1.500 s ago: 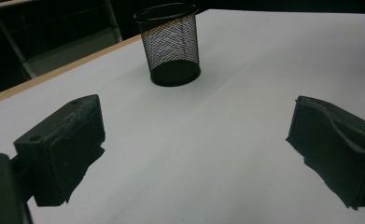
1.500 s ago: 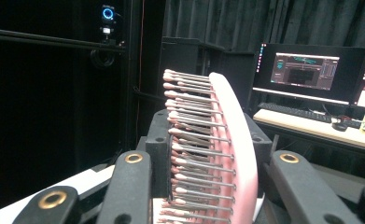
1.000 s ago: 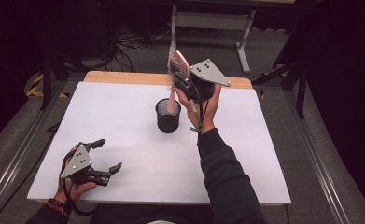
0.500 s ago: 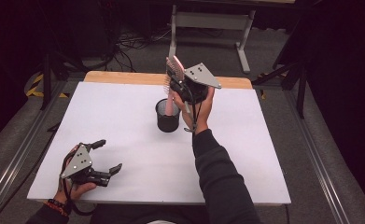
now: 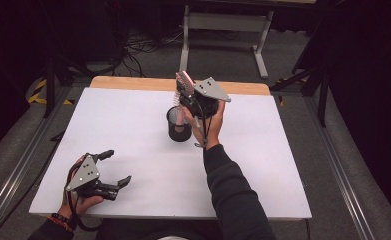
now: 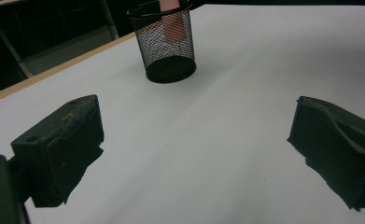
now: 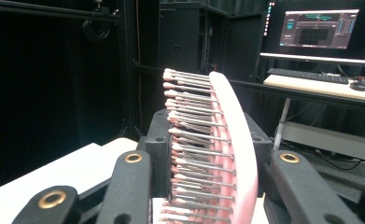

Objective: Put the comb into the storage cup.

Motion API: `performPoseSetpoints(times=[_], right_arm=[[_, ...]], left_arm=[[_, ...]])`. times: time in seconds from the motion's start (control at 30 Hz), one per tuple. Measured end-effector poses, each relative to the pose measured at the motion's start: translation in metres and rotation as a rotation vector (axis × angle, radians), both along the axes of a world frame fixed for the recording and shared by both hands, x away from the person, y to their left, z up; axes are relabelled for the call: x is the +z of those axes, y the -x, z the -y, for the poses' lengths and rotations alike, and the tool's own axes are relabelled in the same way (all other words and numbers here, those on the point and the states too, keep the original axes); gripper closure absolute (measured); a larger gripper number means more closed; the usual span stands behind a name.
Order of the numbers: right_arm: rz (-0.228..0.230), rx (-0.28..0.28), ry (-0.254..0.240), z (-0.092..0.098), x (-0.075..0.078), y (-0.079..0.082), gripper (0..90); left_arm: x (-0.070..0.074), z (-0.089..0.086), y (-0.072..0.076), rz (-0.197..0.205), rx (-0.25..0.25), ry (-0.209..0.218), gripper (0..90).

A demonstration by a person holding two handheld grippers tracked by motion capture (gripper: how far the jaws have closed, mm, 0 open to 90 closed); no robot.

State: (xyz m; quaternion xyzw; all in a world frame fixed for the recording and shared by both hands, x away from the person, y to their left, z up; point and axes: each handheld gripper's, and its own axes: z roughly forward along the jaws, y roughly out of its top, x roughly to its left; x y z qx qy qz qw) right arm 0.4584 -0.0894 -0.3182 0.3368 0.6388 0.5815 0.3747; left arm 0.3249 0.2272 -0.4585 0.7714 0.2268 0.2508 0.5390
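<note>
Hairbrush (image 5: 184,86) we grip tight in right gripper (image 5: 187,102), handle down inside mesh cup (image 5: 179,126); left gripper (image 5: 117,167) rests with jaws apart.

free: white table (image 5: 133,125) around mesh cup (image 5: 178,131) | obstacle: cup – apparently alone

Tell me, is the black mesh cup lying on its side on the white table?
No, the mesh cup stands upright on the table, with the pink brush handle inside it.
</note>
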Motion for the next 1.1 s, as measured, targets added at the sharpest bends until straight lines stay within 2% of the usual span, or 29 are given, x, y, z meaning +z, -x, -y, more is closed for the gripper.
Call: performPoseSetpoints(times=[0.27,0.7,0.8,0.9,1.1], right_arm=[[-0.015,0.002,0.011,-0.002,-0.009,-0.001,63.8],[-0.07,0.0,0.023,0.001,-0.031,-0.005,63.6],[-0.08,0.002,0.003,0.006,-0.039,-0.007,63.3],[-0.085,-0.002,-0.023,0.01,-0.041,-0.008,63.1],[-0.098,-0.026,-0.029,0.018,-0.044,-0.009,61.9]], left_arm=[[-0.001,0.001,0.0,-0.004,-0.004,-0.005,4.0],[-0.002,0.002,0.0,-0.008,-0.008,-0.018,4.3],[-0.002,0.003,0.0,-0.007,-0.009,-0.012,4.3],[-0.002,0.003,0.0,-0.006,-0.007,-0.013,4.3],[-0.004,0.005,-0.002,-0.015,-0.01,-0.027,4.5]])
